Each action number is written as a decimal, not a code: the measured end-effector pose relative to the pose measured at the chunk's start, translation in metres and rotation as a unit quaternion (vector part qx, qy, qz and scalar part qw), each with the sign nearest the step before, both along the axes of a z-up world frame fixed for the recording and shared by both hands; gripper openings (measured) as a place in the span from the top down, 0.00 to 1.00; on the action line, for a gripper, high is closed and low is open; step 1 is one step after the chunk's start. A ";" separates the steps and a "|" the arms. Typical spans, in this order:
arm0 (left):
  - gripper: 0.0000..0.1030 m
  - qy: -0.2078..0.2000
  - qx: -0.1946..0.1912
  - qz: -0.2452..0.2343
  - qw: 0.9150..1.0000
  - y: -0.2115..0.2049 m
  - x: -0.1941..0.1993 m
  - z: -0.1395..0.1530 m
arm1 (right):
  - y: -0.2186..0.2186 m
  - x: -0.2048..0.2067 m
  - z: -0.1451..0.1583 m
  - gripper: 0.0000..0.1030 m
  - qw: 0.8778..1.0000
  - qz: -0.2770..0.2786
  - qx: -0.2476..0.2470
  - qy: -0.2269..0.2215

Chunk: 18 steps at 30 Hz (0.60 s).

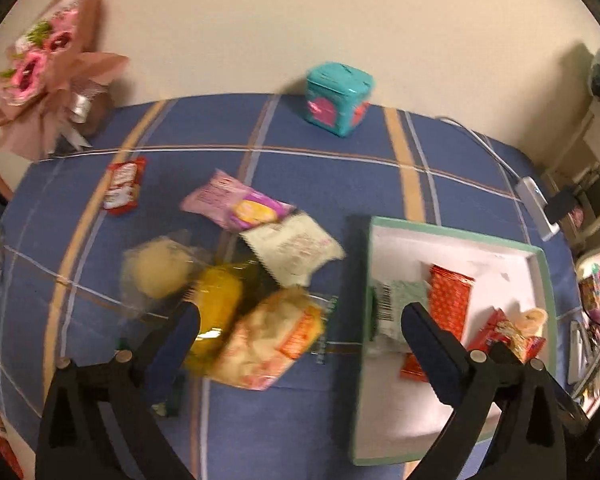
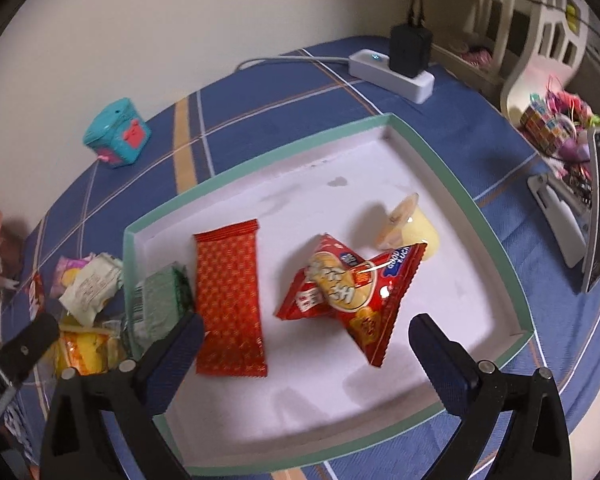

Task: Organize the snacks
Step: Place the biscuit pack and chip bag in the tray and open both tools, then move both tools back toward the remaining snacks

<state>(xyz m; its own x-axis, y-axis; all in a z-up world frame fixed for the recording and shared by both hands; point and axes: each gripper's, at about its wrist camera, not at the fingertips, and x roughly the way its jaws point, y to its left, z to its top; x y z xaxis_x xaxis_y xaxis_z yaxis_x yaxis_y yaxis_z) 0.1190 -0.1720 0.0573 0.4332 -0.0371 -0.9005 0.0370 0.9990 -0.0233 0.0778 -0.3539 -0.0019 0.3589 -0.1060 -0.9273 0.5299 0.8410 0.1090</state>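
Note:
A white tray with a green rim (image 2: 452, 184) lies on the blue cloth; it also shows in the left wrist view (image 1: 546, 276). In it lie a flat red packet (image 2: 230, 300), a red chip bag (image 2: 348, 292), a pale jelly cup (image 2: 412, 228) and a green packet (image 2: 160, 304) at its left wall. A pile of snacks sits left of the tray: an orange-and-cream bag (image 1: 268, 340), a yellow packet (image 1: 216, 308), a white packet (image 1: 296, 252), a pink packet (image 1: 236, 204). My left gripper (image 1: 296, 332) is open above the pile. My right gripper (image 2: 306, 340) is open, empty, over the tray.
A small red packet (image 1: 122, 186) lies apart at the left. A teal box (image 1: 336, 100) stands at the back by the wall, a paper-wrapped bouquet (image 1: 48, 64) at the back left. A white power strip with a black charger (image 2: 400, 68) lies behind the tray. Toys clutter the right edge.

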 end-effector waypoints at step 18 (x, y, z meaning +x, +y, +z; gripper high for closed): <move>0.02 0.056 0.074 0.085 0.992 0.090 0.004 -0.012 | 0.091 0.009 0.003 0.00 0.994 0.108 -0.003 0.026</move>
<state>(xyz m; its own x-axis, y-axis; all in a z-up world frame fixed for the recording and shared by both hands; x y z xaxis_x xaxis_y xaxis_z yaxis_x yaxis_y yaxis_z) 0.1231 -0.0823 0.0450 0.3189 0.1634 -0.9336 -0.1265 0.9836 0.1289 0.0868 -0.2626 0.0015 0.3261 -0.0382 -0.9446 0.3417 0.9364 0.0801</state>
